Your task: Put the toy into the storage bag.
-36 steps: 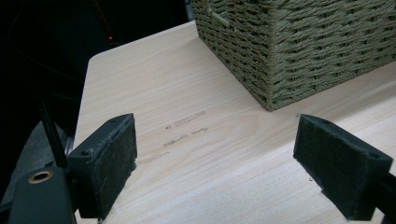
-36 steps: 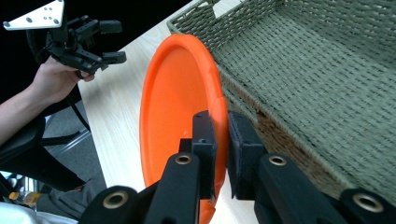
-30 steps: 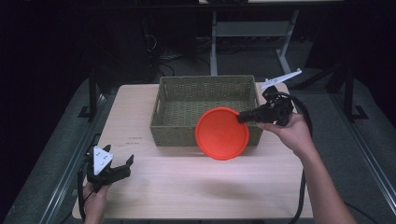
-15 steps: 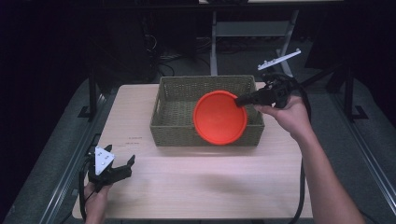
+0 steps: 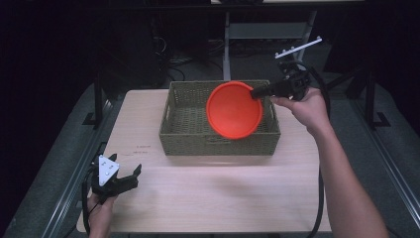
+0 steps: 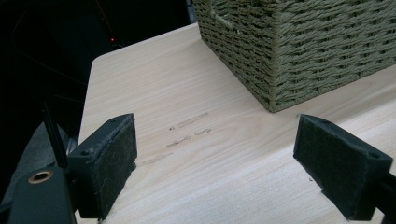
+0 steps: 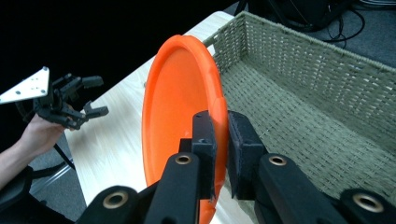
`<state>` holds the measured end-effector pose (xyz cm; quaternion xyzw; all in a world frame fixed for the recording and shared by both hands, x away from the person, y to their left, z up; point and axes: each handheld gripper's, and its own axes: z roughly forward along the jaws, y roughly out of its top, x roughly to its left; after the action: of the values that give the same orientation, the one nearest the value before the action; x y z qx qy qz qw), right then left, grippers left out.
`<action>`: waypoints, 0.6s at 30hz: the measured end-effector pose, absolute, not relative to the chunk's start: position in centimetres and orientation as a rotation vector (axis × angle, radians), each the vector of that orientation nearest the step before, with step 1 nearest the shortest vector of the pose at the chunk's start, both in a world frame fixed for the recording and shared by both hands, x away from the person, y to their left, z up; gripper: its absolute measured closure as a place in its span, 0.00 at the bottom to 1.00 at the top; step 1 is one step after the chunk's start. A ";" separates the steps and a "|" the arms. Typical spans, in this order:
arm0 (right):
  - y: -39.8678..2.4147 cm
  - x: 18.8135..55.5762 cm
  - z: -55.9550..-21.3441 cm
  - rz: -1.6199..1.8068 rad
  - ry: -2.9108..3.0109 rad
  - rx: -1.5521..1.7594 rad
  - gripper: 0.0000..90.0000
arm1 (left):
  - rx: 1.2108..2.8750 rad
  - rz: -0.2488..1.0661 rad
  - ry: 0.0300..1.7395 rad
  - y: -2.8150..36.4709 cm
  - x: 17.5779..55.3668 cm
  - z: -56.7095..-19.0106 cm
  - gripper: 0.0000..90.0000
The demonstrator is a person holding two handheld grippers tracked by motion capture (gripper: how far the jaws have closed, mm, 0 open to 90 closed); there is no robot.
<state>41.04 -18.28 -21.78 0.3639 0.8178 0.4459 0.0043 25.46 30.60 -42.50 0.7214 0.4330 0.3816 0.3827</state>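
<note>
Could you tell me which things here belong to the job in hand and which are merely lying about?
In use:
- round orange plastic plate
- rectangular woven green basket
- right gripper, shut on the plate

Idle:
- left gripper, open
- light wooden table

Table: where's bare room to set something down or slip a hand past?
The table has a wide bare strip between the basket's front wall and the near edge, right of the left claw. Another bare patch lies left of the basket. It is crowded at the basket's right half, where the right claw holds the orange plate over it.
</note>
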 end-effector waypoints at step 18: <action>-18.2 44.0 -20.1 1.369 2.485 1.240 0.91 | 1.841 0.966 1.102 30.6 25.4 -42.5 0.14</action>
<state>44.02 -18.16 -20.14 0.4004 0.8024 0.4420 0.0225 25.39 30.56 -42.47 0.7222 0.4324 0.3792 0.3842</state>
